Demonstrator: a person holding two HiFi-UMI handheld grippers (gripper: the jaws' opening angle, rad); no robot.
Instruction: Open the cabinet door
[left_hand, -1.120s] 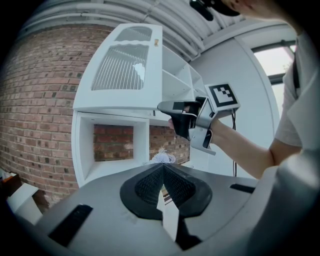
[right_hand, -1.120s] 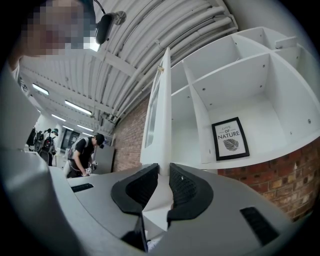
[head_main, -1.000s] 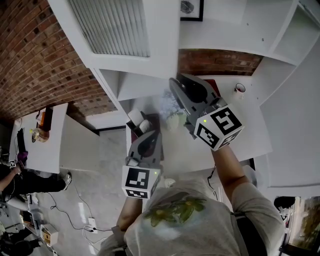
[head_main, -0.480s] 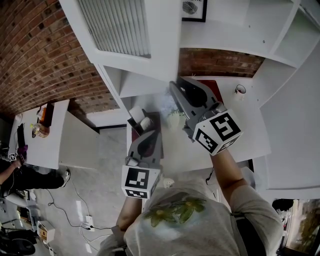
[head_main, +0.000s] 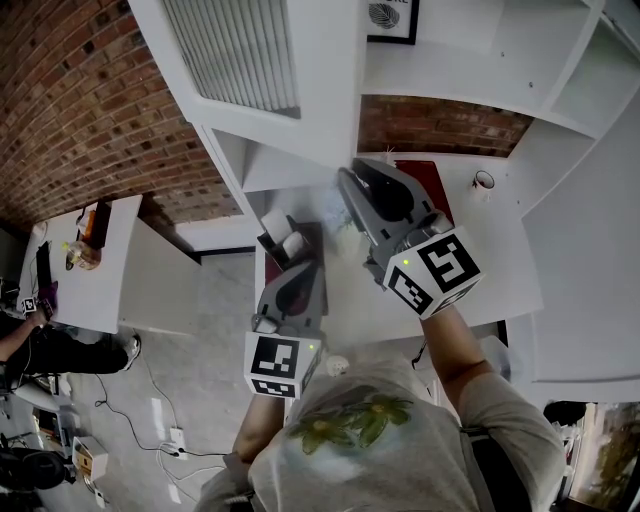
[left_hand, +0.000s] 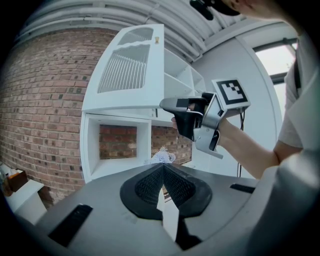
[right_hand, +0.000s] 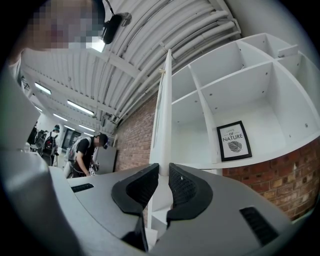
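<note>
Appears to be the late part of the opening swing, judging by how far out the panel stands. Pinches the free edge of the cabinet door (head_main: 255, 60) with the right hand-held gripper (head_main: 347, 178), jaws closed onto the thin white panel, which the right gripper view (right_hand: 162, 100) shows edge-on. Holds the left hand-held gripper (head_main: 303, 265) low and near the body, well apart from the door, jaws pressed together on nothing (left_hand: 163, 167).

Probably calls next for one of two things. Either a little more pull along the door's arc, turning the wrist with the hinge. Or spreading the jaws and backing straight off the edge without nudging the panel.

Reads as a flat, thin, white door with a recessed slatted panel filling much of its face (left_hand: 130, 70). Stands swung well clear of the white shelf unit (head_main: 480, 60), roughly square to its front and above the table (head_main: 500, 270). Leaves the bare compartments open to view, with a framed print (right_hand: 234, 140) in one of them.
</note>
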